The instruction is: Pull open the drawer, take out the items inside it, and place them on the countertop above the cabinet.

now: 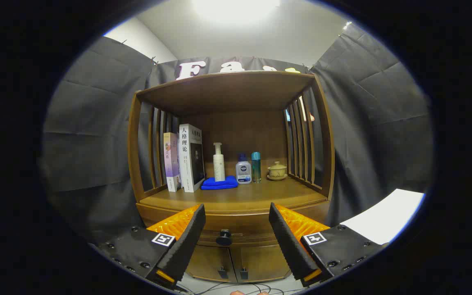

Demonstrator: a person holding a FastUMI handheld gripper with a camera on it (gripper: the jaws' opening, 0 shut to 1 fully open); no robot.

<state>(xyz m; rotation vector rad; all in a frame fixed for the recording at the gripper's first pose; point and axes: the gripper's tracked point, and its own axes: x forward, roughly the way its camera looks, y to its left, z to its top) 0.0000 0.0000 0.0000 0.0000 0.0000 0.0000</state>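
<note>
A wooden cabinet with a closed drawer stands straight ahead; the drawer's round black knob sits between my two fingers, a little beyond them. My gripper is open, its black ribbed pads wide apart and touching nothing. The countertop lies just above the drawer, under a wooden shelf roof. The inside of the drawer is hidden.
On the countertop stand two books, a white pump bottle on a folded blue cloth, a small white bottle, a teal bottle and a lidded cup. Two lower doors sit below. Cables lie on the floor.
</note>
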